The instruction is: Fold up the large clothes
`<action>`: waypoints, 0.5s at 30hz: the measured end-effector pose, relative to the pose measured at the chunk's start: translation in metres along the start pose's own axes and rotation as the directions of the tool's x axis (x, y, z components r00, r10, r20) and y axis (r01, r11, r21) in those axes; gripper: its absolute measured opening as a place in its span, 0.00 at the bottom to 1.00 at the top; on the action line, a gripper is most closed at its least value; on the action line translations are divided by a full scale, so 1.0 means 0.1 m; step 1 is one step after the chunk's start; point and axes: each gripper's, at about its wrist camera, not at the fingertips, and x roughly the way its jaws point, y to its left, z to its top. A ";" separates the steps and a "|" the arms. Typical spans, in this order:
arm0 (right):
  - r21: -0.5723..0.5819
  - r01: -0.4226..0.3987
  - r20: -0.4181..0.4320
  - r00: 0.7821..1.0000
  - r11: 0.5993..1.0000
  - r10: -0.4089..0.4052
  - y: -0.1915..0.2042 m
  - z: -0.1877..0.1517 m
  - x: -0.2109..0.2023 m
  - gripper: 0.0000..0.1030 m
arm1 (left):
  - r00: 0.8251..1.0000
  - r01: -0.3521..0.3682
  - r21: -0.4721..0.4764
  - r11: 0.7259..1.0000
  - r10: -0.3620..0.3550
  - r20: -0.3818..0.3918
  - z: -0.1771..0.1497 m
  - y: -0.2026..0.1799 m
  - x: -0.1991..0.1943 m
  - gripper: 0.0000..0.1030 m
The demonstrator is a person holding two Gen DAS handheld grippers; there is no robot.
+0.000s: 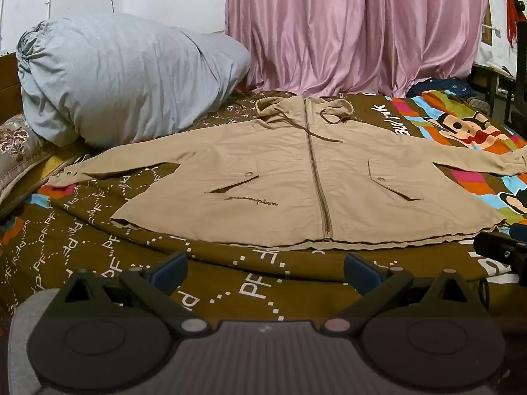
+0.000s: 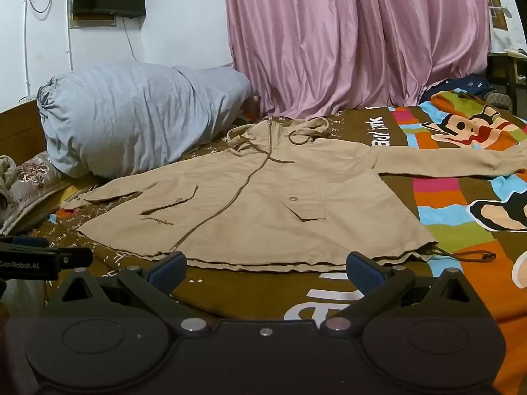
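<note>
A beige hooded zip jacket (image 1: 270, 177) lies spread flat, front up, on the bed, both sleeves stretched out sideways and the hood toward the curtain. My left gripper (image 1: 263, 273) hovers open just short of the jacket's hem near the zip end, nothing between its blue pads. The right wrist view shows the same jacket (image 2: 263, 204), and my right gripper (image 2: 265, 271) stands open over the hem, empty. The other gripper's tip shows at the right edge of the left view (image 1: 504, 250) and at the left edge of the right view (image 2: 42, 260).
A brown and multicoloured cartoon bedsheet (image 1: 98, 247) covers the bed. A big grey bundled duvet (image 1: 115, 79) and a patterned pillow (image 1: 16, 151) sit at the far left. Pink curtains (image 1: 355, 29) hang behind. A dark bag (image 2: 461, 85) lies at the far right.
</note>
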 end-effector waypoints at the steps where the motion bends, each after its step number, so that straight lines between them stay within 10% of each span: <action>1: 0.005 -0.003 0.003 1.000 1.000 0.003 0.00 0.00 0.00 1.00 | 1.000 0.000 0.001 1.000 0.000 -0.001 0.00 0.00 0.00 0.99; 15: 0.016 0.002 -0.005 1.000 1.000 -0.002 -0.04 0.01 0.00 1.00 | 1.000 0.002 0.001 1.000 -0.002 -0.007 0.00 0.01 0.01 0.99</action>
